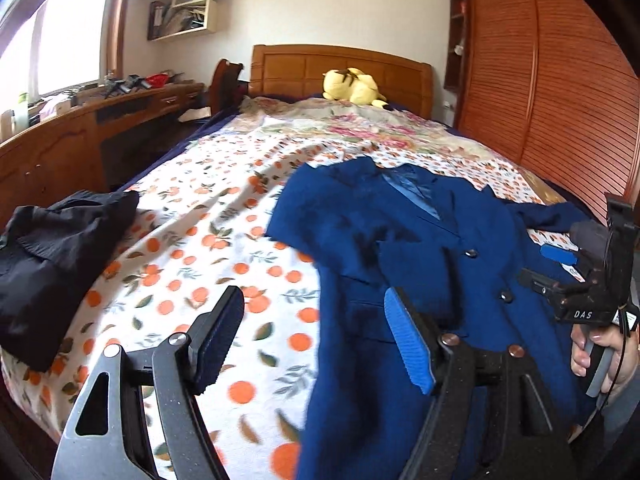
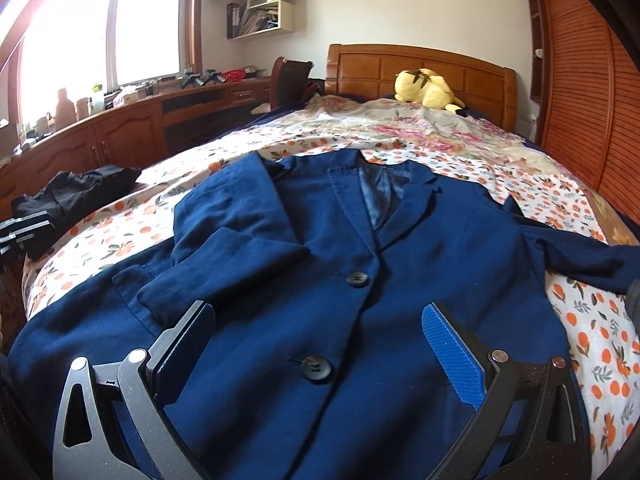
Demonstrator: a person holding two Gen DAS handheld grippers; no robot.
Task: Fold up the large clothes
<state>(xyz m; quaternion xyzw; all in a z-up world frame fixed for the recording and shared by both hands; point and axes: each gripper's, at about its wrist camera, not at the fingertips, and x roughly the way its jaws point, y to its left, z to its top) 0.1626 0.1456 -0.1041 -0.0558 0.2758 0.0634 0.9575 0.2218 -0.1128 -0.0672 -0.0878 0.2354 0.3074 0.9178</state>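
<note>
A dark blue blazer (image 2: 400, 264) lies face up on the bed, collar toward the headboard, buttoned, with its left sleeve (image 2: 228, 256) folded across the chest and its right sleeve (image 2: 592, 256) stretched out to the right. It also shows in the left wrist view (image 1: 412, 248). My right gripper (image 2: 320, 344) is open and empty, hovering over the blazer's lower front. My left gripper (image 1: 316, 336) is open and empty above the blazer's left edge. The right gripper (image 1: 560, 256) shows in the left wrist view, held by a hand.
A folded black garment (image 1: 52, 248) lies at the bed's left edge; it also shows in the right wrist view (image 2: 80, 192). A yellow plush toy (image 2: 428, 84) sits by the wooden headboard (image 2: 400, 64). A wooden desk (image 2: 120, 132) runs along the left and a slatted wardrobe (image 2: 580, 80) along the right.
</note>
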